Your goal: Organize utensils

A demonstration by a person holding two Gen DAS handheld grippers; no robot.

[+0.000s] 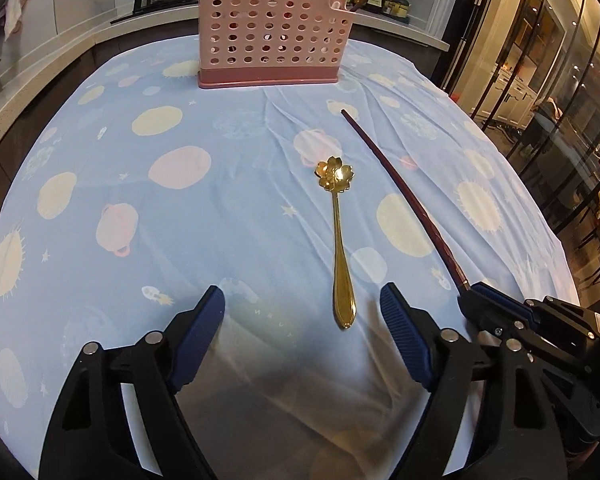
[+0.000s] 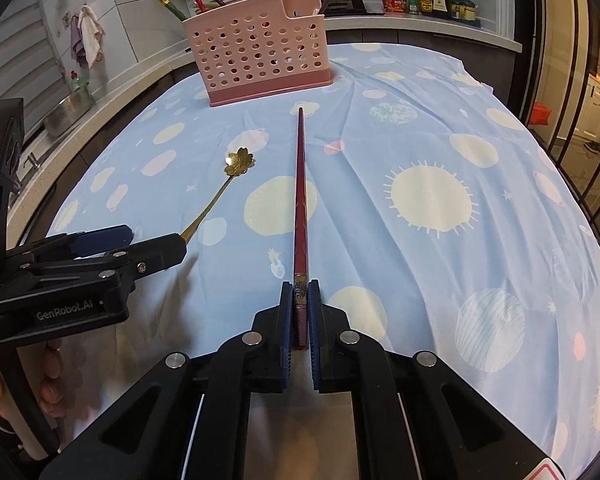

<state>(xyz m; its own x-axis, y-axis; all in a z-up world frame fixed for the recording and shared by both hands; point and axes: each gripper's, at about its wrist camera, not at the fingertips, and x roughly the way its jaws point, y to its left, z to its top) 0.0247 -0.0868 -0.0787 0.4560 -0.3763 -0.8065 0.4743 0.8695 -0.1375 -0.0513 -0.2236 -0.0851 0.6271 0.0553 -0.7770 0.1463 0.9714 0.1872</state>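
Spoon (image 1: 337, 240) handle between parted left gripper (image 1: 302, 304) fingers, untouched

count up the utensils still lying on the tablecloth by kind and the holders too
Gold spoon: 1
Dark red chopstick, its end clamped in the right gripper: 1
Pink holder: 1
Total: 3

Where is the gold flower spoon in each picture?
Left wrist view: the gold flower spoon lies right of middle, its handle end between the open left tongs.
Right wrist view: it lies at left, handle hidden behind the left tongs.
Shared landmark: the pink basket at the far end of the cloth, beyond the spoon's flower bowl.
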